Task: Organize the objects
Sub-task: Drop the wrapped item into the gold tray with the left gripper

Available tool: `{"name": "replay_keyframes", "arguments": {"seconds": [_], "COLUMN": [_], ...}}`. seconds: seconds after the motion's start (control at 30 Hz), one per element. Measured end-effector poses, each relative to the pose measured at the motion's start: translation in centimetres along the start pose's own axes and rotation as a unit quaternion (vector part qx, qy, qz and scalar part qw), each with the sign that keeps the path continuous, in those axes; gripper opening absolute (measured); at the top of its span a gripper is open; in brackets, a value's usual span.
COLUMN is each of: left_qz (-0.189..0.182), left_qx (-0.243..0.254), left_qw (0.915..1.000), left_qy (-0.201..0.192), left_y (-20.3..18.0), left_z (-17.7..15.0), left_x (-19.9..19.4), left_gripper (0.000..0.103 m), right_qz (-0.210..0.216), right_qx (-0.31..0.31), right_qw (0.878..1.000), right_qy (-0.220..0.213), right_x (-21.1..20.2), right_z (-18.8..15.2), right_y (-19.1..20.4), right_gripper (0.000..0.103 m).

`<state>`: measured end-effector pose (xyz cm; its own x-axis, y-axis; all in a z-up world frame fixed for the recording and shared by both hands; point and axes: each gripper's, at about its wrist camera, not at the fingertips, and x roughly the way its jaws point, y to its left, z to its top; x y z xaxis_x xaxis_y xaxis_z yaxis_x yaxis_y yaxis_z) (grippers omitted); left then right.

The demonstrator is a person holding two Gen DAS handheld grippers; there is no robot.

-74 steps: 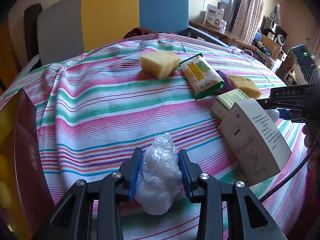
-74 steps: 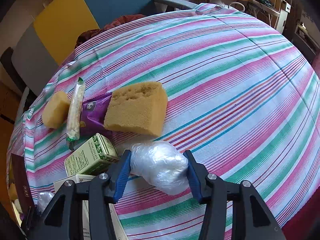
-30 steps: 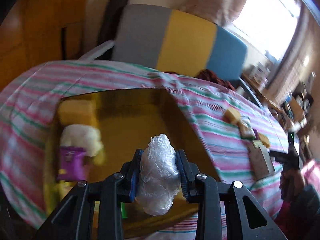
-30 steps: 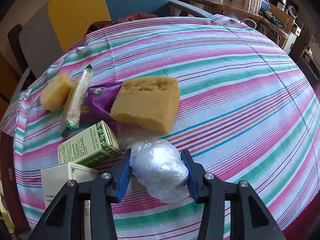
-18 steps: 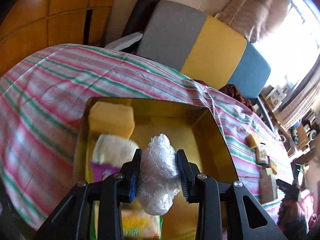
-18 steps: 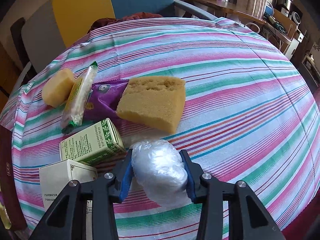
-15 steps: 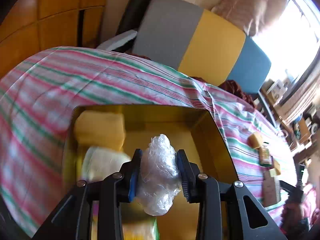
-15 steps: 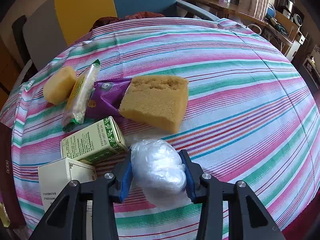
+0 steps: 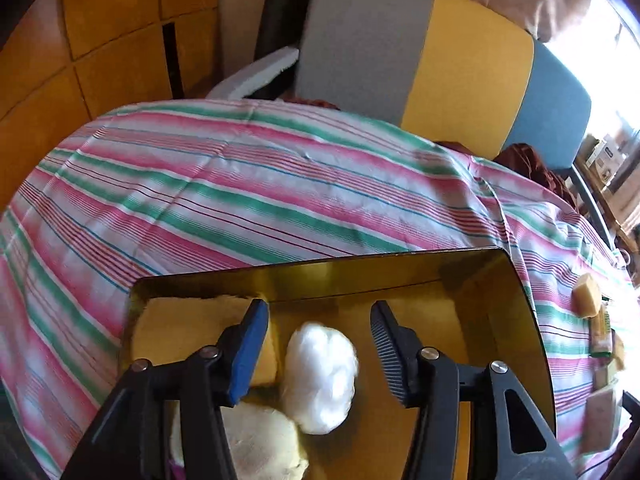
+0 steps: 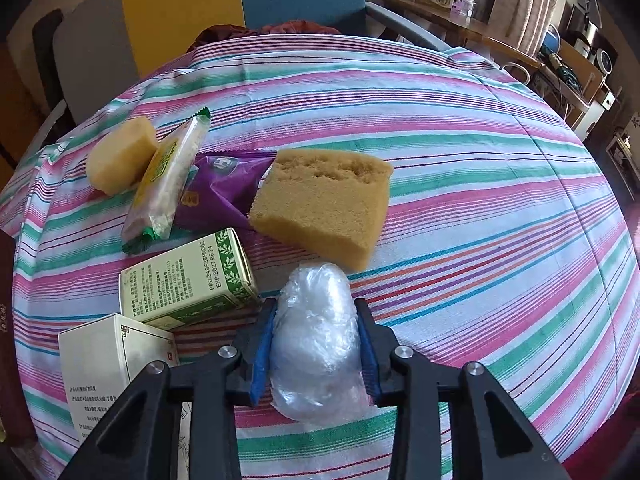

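Note:
Over the gold-lined box, my left gripper has its jaws opening. A crumpled clear plastic ball lies loose below them on the box floor, touching neither pad. Beside it sit a yellow sponge and a pale wrapped lump. My right gripper is shut on a second crumpled plastic ball just above the striped tablecloth. Ahead of it lie a tan sponge, a green carton, a white carton, a purple packet, a biscuit packet and a small yellow sponge.
A grey, yellow and blue chair stands behind the table, with a wooden wall at the left. In the right wrist view a wooden side table with clutter lies beyond the far edge. The cloth's right half is bare.
My left gripper travelled from the table's middle to over the box, then spread its jaws and the plastic ball dropped into the box. My right gripper closed tighter on its plastic ball, barely moving.

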<state>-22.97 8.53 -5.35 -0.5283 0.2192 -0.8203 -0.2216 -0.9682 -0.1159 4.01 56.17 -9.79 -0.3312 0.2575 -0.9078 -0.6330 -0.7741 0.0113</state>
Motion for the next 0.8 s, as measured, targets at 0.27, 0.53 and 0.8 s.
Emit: {"name": "replay_keyframes", "arguments": {"seconds": [0.27,0.53,0.8], "left_qz": [-0.003,0.021,0.035], "left_qx": [0.01,0.034,0.03], "left_qw": [0.998,0.995,0.9934], "left_qy": [-0.062,-0.092,-0.105], "left_y": [0.6,0.7,1.5], "left_z": [-3.6,-9.2,-12.1], "left_x": [-6.8,-11.9,-14.1], "left_gripper": [0.054,0.055,0.058], "right_qz": [-0.008,0.059,0.157], "right_qx": [0.038,0.057,-0.039], "right_qw": [0.999,0.991,0.979], "right_qy": [-0.019,-0.107,-0.127], "right_x": [-1.0,-5.8,-10.6], "right_z": [0.4,0.6,-0.2], "right_y": [-1.3,-0.9,8.8], "right_gripper": [0.034,0.034,0.034]}}
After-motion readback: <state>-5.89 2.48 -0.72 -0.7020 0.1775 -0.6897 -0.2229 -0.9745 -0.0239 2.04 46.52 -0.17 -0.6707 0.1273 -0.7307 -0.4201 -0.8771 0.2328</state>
